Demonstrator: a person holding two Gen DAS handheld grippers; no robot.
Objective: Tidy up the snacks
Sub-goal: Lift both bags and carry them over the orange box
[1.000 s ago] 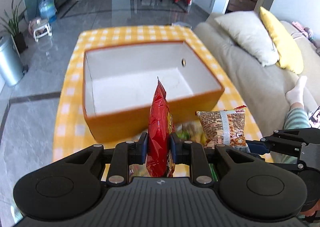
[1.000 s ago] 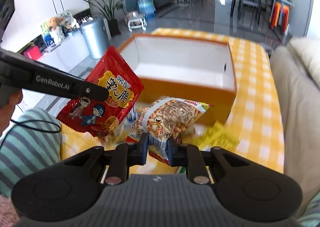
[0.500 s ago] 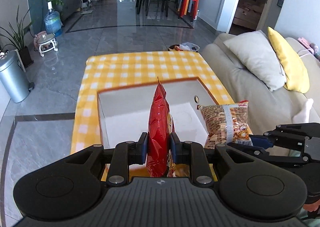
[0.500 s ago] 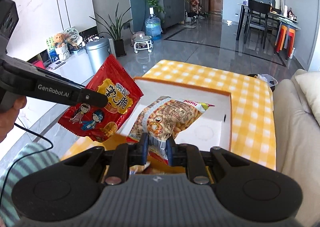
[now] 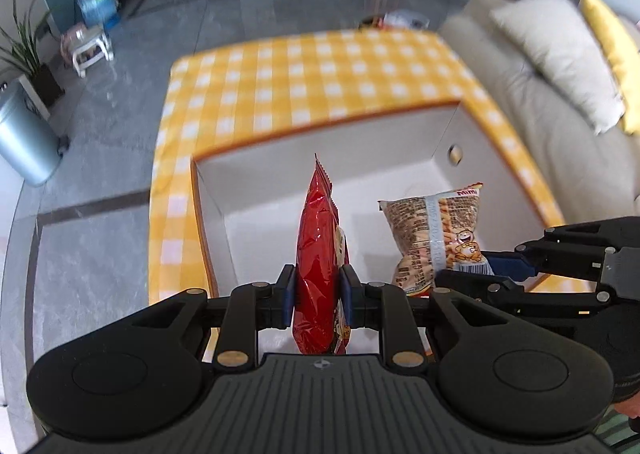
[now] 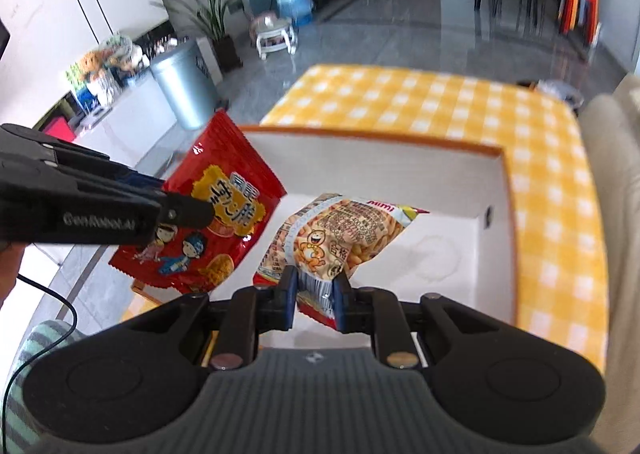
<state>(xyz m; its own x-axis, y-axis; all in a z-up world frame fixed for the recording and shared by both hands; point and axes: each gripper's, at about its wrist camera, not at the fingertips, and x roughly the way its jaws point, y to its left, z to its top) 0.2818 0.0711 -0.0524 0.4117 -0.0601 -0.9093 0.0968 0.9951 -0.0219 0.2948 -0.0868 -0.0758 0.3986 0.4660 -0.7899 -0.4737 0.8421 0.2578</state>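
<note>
The room is being lit by bright daylight, glare is being thrown off the shiny floor (image 5: 304,2), the checked cloth (image 6: 440,102) is being blurred, and straight lines are being bent at the edges.

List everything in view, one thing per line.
red snack bag: 1, red, held over the box.
tan snack bag: 1, tan and white, held over the box.
box: 1, orange outside, white inside, on the table.
tablecloth: 1, yellow and white check, over the table.
bin: 1, silver, on the floor.
water bottle: 1, blue, on the floor.
stool: 1, white, by the bottle.
sofa: 1, beige, beside the table.
pillows: 2, one cream, one yellow, on the sofa.
left hand-held gripper: black, shut on the red bag.
right hand-held gripper: black, shut on the tan bag.
</note>
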